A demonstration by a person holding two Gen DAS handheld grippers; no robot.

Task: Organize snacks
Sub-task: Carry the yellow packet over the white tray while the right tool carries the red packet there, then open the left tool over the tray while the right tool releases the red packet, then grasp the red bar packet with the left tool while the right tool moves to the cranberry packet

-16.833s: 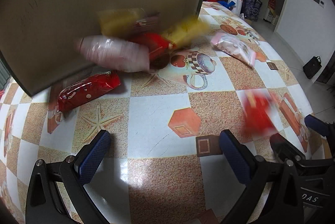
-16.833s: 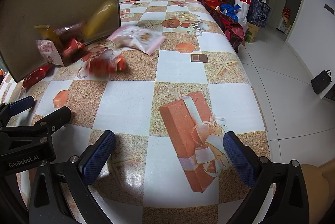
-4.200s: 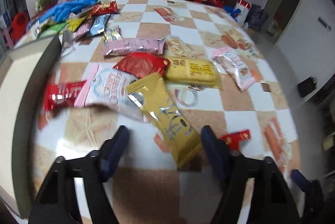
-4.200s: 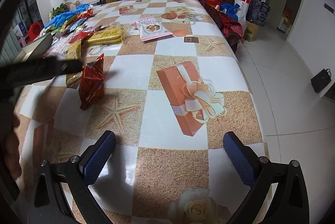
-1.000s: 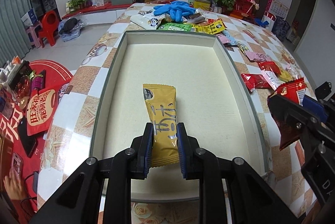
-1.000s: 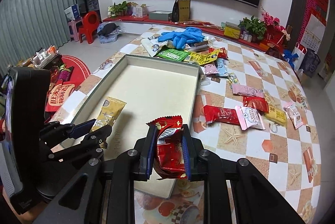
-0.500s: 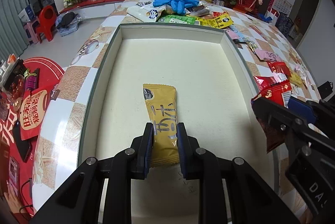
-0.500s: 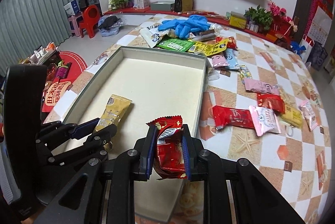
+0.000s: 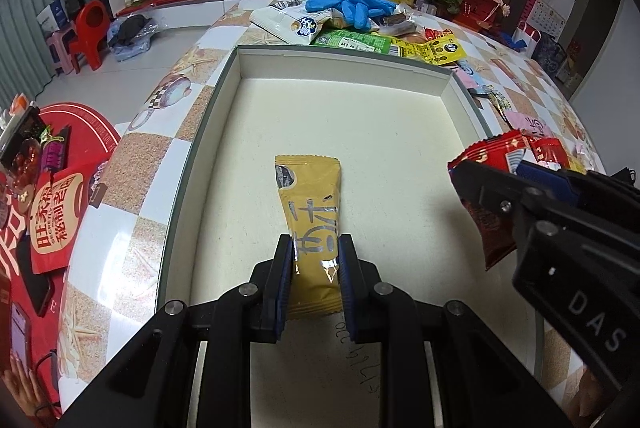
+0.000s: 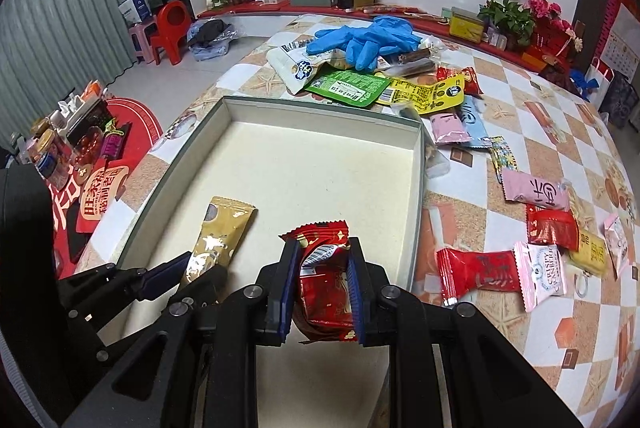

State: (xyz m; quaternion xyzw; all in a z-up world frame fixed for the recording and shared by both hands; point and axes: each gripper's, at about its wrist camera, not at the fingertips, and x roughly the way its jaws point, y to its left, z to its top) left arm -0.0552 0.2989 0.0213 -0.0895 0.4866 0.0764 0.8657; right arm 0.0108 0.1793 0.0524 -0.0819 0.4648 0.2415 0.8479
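Both tongs dropped lower over the shallow cream cardboard tray (image 9: 352, 131): left tongs (image 9: 314, 282) clamp the yellow foil snack packet (image 9: 310, 203), right tongs (image 10: 322, 286) clamp the red foil snack packet (image 10: 326, 268) at 3 o'clock, probably ready for side-by-side placement.

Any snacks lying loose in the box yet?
No: the shallow cream-lined box holds nothing loose; the yellow snack packet and red snack packet remain clamped in grippers.

Golden-yellow snack packet (image 9: 310, 211), red wrapper (image 10: 326, 280), cream-lined grey-green box (image 9: 404, 75) — blue gloves (image 10: 366, 37) beyond, on a counter (image 10: 516, 99) checked white and speckled tan.
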